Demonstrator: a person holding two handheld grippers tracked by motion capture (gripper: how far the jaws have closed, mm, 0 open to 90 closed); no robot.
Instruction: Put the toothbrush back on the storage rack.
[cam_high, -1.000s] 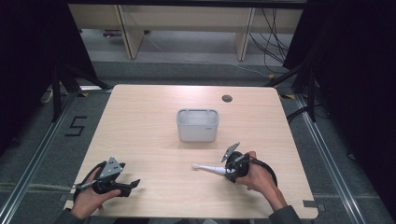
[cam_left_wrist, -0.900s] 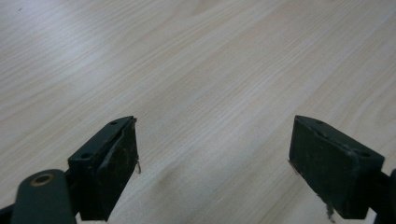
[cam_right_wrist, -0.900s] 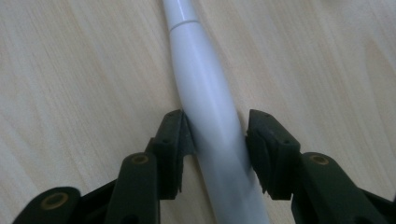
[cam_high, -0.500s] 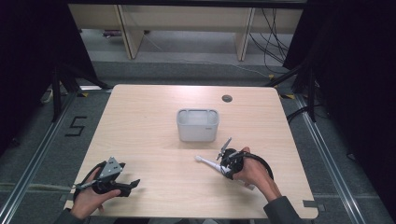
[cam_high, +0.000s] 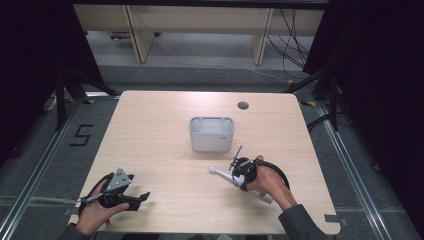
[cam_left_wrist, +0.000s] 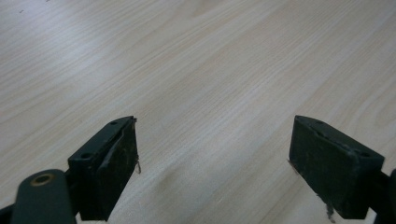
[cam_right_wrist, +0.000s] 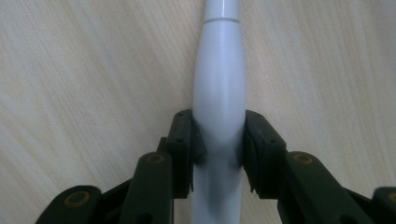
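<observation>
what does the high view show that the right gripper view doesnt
High view alone: the white bin at mid-table, the left gripper with jaws apart near the table's front edge, both hands, and the floor and shelving beyond.

Right gripper view alone: both jaw pads pressed against the sides of the white toothbrush handle.

Both: the right gripper, the toothbrush, and the wooden table.

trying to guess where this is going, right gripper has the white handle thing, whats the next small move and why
Probably lift it and carry it toward the grey bin. The right gripper is shut on the white toothbrush-like handle, both pads pressed to its sides, while the bin sits open just beyond it. The left gripper is open over bare table.
</observation>
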